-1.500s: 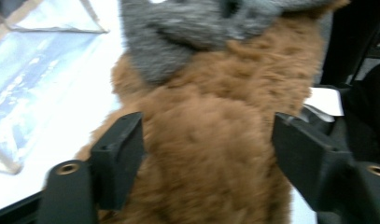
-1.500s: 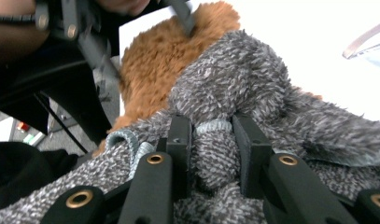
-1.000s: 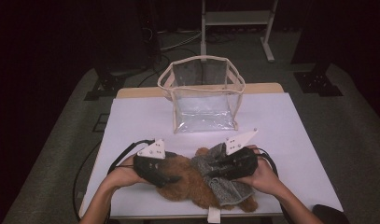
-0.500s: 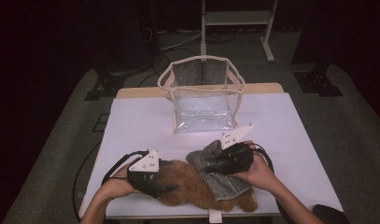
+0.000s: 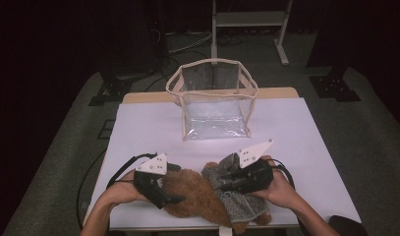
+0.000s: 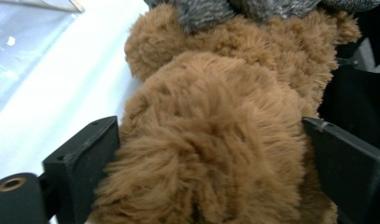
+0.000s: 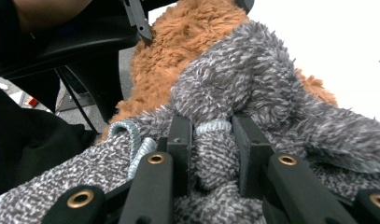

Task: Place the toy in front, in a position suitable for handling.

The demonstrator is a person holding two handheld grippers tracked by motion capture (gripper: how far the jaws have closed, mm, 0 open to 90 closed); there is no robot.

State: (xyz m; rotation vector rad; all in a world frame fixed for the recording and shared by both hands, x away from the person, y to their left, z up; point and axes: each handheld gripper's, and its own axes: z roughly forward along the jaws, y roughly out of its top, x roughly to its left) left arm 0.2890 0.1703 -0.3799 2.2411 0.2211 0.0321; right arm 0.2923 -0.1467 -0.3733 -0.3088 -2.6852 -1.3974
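From the high view, a brown plush toy (image 5: pixel 192 194) in a grey knitted garment (image 5: pixel 237 196) lies at the near edge of the white bench (image 5: pixel 148 128), the left claw (image 5: pixel 170 189) on its left, the right claw (image 5: pixel 222 177) on its right, a clear bag (image 5: pixel 214 105) farther back. In the left gripper view, the left claw (image 6: pixel 211 163) stands wide apart, its jaws pressing both flanks of the brown plush toy (image 6: pixel 211 154). In the right gripper view, the right claw (image 7: pixel 211 140) is clamped on a fold of the grey knitted garment (image 7: pixel 215 149).

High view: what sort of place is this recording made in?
Probably a lab or studio recording setup: a white-topped table in a dark room, cables on the floor, a metal stand behind, and a clear bag staged as a prop.
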